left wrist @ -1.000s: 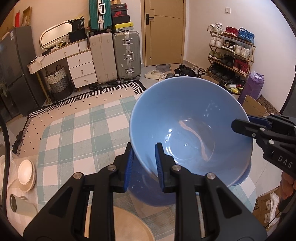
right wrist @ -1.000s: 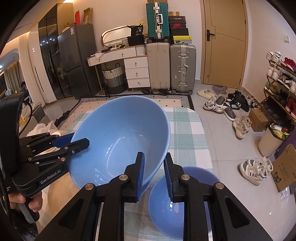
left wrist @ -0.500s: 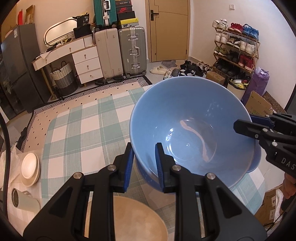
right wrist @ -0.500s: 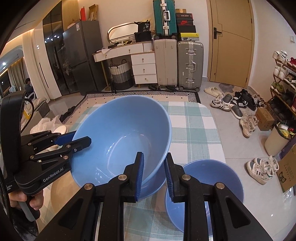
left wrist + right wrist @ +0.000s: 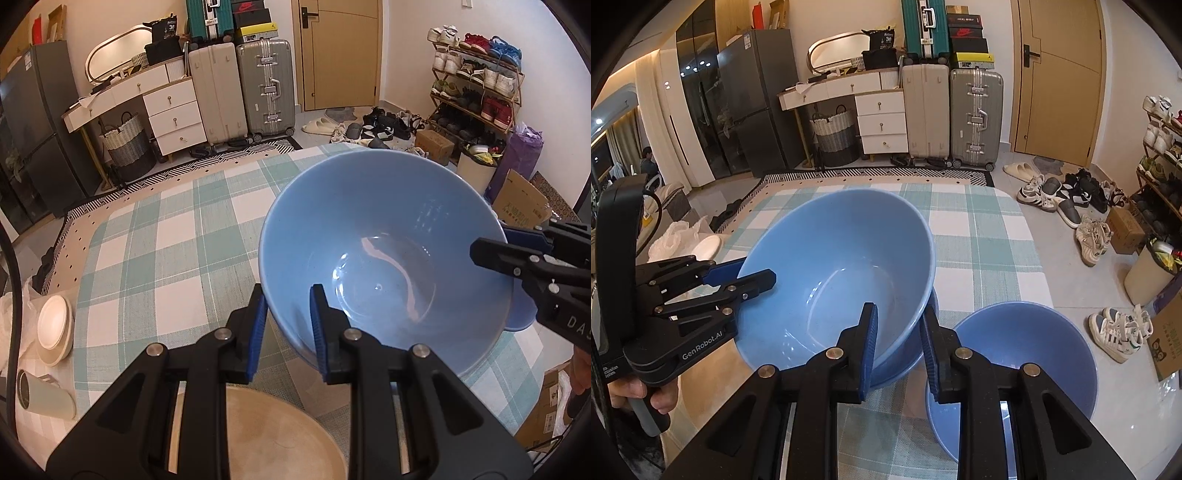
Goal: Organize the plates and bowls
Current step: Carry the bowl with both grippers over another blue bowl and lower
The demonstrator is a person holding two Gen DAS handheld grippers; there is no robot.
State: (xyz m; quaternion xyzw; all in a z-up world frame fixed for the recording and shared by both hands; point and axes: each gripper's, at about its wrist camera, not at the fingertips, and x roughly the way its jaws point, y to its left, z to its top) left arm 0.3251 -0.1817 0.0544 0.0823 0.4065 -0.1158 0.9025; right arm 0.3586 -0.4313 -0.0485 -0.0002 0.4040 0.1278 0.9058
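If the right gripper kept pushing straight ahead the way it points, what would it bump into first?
The right gripper already clamps the big blue bowl by its rim, so it would push that wall; beyond it, probably the checked tablecloth.

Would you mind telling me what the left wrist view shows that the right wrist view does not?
Only the left wrist view shows the tan plate in the foreground, the stack of cream plates and the pale cup lying at the table's left edge. Only the right wrist view shows the second blue bowl sitting beside the held one. Both show the big blue bowl, tilted, with the left gripper and right gripper shut on opposite sides of its rim.
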